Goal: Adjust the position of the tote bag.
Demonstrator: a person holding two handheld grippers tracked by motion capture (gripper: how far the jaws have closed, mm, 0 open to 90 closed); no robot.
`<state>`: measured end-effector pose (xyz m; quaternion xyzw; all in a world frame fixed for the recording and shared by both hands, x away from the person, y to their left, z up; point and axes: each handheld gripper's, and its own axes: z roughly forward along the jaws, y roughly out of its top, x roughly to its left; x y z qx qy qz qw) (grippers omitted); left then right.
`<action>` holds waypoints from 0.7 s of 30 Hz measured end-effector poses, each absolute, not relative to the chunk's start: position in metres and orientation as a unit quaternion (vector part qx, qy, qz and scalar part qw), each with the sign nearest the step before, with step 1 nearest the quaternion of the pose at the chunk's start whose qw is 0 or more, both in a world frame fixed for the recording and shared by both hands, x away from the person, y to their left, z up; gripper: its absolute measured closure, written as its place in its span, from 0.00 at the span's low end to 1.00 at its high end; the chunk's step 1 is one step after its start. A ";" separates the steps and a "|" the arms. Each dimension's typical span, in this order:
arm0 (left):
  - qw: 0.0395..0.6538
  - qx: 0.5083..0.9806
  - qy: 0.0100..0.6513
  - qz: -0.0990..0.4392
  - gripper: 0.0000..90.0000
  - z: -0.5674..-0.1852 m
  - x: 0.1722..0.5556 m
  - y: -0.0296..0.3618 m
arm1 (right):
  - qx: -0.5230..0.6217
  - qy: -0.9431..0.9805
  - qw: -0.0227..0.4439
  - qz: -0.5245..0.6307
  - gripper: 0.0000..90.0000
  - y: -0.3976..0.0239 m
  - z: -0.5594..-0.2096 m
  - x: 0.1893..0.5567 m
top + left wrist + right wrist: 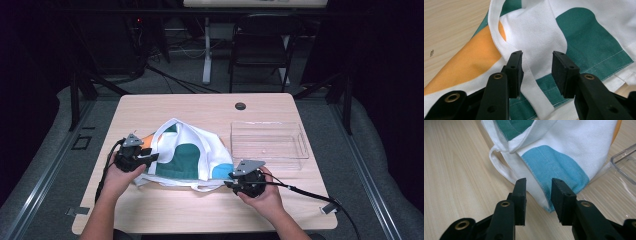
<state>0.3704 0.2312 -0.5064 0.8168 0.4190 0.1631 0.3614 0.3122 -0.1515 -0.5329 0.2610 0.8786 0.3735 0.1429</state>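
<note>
A white cloth bag (187,155) with green, orange and blue patches lies crumpled in the middle of the table. My left gripper (145,157) sits at its left edge, open, with a white strap (534,82) and white cloth lying between the jaws. My right gripper (235,181) is at the bag's near right corner, open, with the blue patch's corner (556,170) just between its jaws. Neither pair of jaws presses the cloth. A white strap loop (499,167) sticks out of the bag toward the table's near side.
A clear plastic box (268,141) stands right of the bag, close to my right gripper; its rim (624,165) is visible in the right gripper view. A cable hole (240,106) sits near the table's far edge. A chair (260,40) stands beyond the table.
</note>
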 end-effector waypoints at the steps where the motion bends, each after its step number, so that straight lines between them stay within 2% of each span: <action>1: 0.361 0.817 0.419 0.163 0.67 -0.506 0.370 0.231 | 0.261 0.879 0.143 0.374 0.73 -0.151 -0.533 0.312; 8: 0.355 0.818 0.422 0.164 0.66 -0.507 0.370 0.232 | 0.259 0.871 0.160 0.387 0.74 -0.154 -0.529 0.310; 21: 0.349 0.816 0.433 0.160 0.67 -0.506 0.369 0.237 | 0.263 0.871 0.155 0.384 0.74 -0.152 -0.532 0.313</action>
